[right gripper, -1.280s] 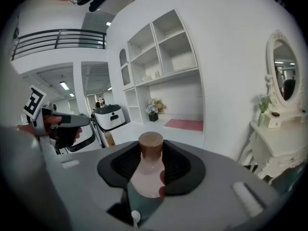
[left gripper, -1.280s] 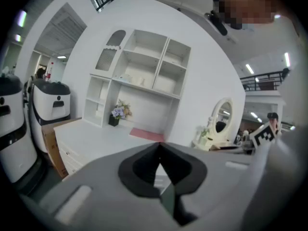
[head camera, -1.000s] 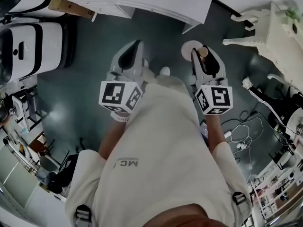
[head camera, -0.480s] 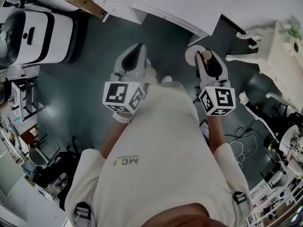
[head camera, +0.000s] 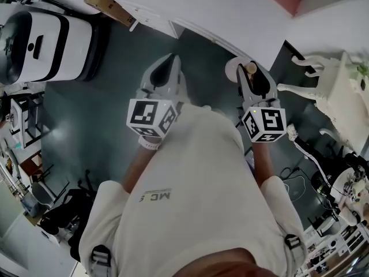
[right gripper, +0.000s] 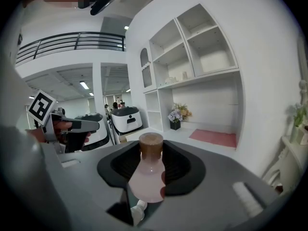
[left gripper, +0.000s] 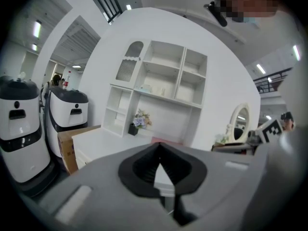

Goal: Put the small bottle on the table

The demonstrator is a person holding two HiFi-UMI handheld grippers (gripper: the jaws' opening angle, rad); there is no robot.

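Note:
The small bottle [right gripper: 146, 179], pale pink with a brown cork cap, stands upright between the jaws of my right gripper [right gripper: 150, 150], which is shut on it. From the head view the bottle [head camera: 237, 70] shows at the right gripper [head camera: 249, 69], over the dark floor just short of the white table [head camera: 219, 10]. My left gripper [head camera: 167, 62] is held beside it at the same height, shut and holding nothing. In the left gripper view its jaw tips [left gripper: 159, 145] meet, and the table [left gripper: 103, 138] lies ahead.
A flower pot [right gripper: 175, 115] and a red mat [right gripper: 214, 137] lie on the table under a white wall shelf [left gripper: 163, 88]. White robots [head camera: 40, 45] and a cardboard box [head camera: 109, 7] stand at the left. A white dressing table [head camera: 346, 56] and floor cables [head camera: 311, 154] are on the right.
The person has walked toward the table, so its edge now lies closer to both grippers. The right gripper still holds the bottle; the left stays shut.

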